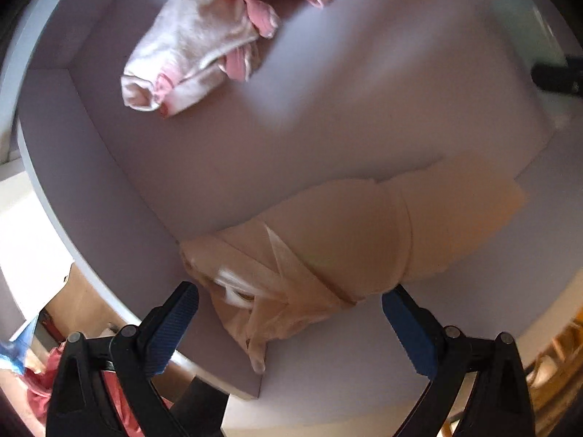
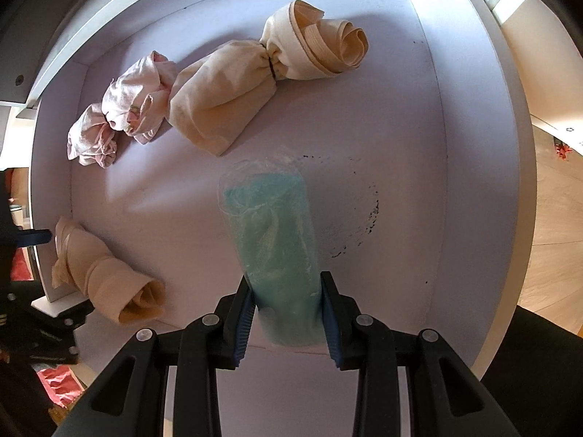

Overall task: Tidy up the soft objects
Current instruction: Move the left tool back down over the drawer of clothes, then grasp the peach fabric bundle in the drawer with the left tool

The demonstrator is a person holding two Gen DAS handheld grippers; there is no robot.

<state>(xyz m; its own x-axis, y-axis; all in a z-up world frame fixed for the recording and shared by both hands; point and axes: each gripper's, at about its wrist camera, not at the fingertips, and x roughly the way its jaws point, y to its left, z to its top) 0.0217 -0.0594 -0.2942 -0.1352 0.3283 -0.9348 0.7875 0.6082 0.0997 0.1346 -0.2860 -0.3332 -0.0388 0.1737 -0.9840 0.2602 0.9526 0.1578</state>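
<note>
Right tongs [image 2: 288, 313]: clenched on a teal rolled cloth in clear plastic wrap [image 2: 271, 240]. Both blue pads press its near end, one on each flank. The roll stretches away from the tongs over the middle of the pale lilac drawer floor [image 2: 382, 116]; whether it rests on the floor or hangs just above cannot be told.

Left tongs [image 1: 289, 313]: released, jaws spread wide, blue pads clear of any cloth. Between and just beyond the pads lies a beige rolled fabric bundle [image 1: 328, 251], in the drawer's near left corner, one end against the side wall. The left-wrist view is motion-blurred, so contact between pad and bundle cannot be judged finely; the pads look apart from it.

Outward, right-wrist view: the same beige bundle sits at the left edge, near the front corner. Toward the far left corner, a crumpled pink-and-white cloth bundle [image 2: 120, 113]. Touching its right side, a cream drawstring-style pouch of soft fabric [image 2: 222, 98], cinched at its far end by a dark band. Joined past that band, a coil of cream and tan rolled straps [image 2: 320, 43], close to the back wall.

Dark specks in an arc mark the floor right of the teal roll. Beyond the drawer's right wall, a wooden floor [image 2: 554, 225]. At lower left outside the drawer, some red crinkled material [image 2: 58, 378].
</note>
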